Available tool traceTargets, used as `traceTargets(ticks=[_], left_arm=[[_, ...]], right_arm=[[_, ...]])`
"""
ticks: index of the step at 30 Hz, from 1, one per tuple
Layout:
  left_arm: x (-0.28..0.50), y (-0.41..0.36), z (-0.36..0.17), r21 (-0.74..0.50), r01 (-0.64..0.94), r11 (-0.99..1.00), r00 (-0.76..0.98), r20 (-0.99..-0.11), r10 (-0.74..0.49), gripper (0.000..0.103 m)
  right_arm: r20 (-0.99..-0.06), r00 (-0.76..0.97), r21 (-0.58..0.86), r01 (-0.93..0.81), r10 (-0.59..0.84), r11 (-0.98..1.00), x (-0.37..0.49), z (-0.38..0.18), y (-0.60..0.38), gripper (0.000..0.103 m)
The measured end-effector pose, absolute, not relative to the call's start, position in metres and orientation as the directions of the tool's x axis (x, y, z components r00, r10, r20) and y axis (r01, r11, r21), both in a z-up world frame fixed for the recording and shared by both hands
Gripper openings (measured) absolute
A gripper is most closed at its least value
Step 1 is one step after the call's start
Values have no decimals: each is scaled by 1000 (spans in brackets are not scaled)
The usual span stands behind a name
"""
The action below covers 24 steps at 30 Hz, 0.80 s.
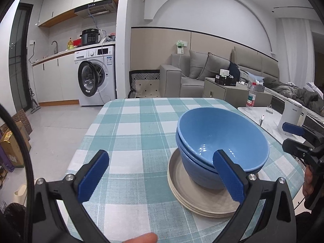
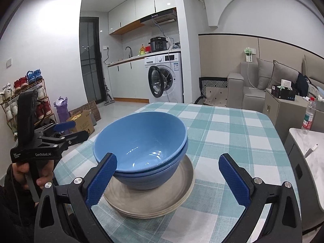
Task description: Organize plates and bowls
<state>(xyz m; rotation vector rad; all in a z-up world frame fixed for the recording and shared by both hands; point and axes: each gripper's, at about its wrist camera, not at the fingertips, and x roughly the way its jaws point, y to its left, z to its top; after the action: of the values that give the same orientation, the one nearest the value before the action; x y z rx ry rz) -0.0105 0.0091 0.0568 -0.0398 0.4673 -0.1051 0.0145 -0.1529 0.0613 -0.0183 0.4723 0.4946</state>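
Two blue bowls (image 1: 220,137) (image 2: 141,139) sit nested, one inside the other, on a stack of beige plates (image 1: 192,198) (image 2: 154,204). The stack rests on the table's teal checked cloth (image 1: 129,133) (image 2: 228,133). My left gripper (image 1: 160,158) is open just left of the stack, its right finger in front of the bowls' near rim. My right gripper (image 2: 167,159) is also open, with its left finger in front of the bowls and bare cloth between the fingers. Each gripper shows at the edge of the other's view: the right gripper (image 1: 289,135) and the left gripper (image 2: 79,130), which a hand holds.
A white side table (image 1: 269,121) (image 2: 303,141) stands to the right with a white kettle (image 1: 291,115) and a plastic bottle (image 1: 251,97) (image 2: 308,115). Cardboard boxes (image 2: 83,121) lie on the floor to the left. A sofa and a washing machine are beyond the table's far edge.
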Motion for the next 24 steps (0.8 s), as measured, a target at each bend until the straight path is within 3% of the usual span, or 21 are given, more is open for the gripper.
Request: traceTargets(ticks=[24], left_arm=[[-23, -2, 34, -32, 87, 996, 902, -422, -93, 103]], right_arm=[[-395, 789, 71, -483, 470, 873, -7, 31, -151, 102]])
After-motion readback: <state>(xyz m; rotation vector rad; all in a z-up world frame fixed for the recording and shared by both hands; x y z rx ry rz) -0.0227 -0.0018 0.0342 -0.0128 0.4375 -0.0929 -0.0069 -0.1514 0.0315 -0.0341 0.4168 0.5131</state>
